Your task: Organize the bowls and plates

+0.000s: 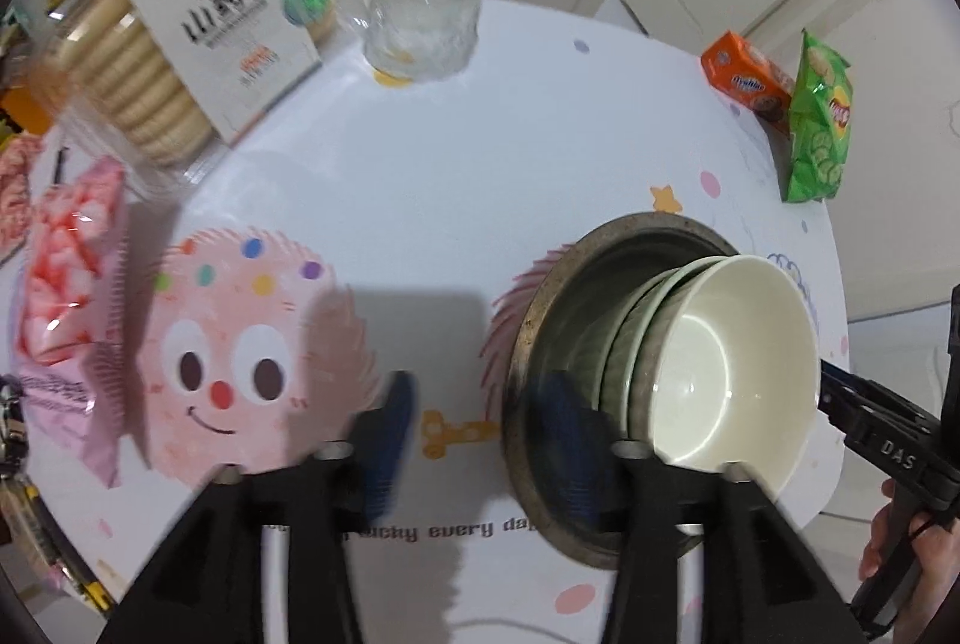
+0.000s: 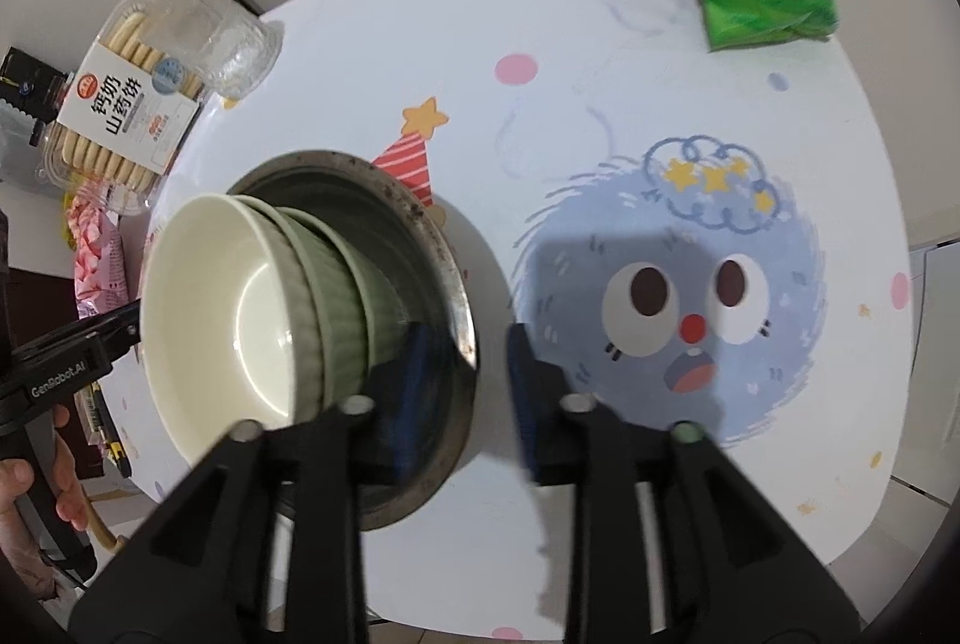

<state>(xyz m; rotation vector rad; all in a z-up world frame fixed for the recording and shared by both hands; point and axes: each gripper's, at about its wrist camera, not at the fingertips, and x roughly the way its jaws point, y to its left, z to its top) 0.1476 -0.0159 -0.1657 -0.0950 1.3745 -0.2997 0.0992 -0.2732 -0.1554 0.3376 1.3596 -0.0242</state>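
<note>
Cartoon tablecloth [image 1: 420, 152], nested bowls [image 1: 720, 362] between spread left gripper [image 1: 480, 446] and spread right gripper [image 2: 468, 392].

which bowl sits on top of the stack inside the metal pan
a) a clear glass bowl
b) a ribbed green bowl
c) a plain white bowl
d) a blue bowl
c: the white bowl is the uppermost one, nested in the ribbed green bowl, which sits in another pale green bowl, all inside the metal pan.
</note>
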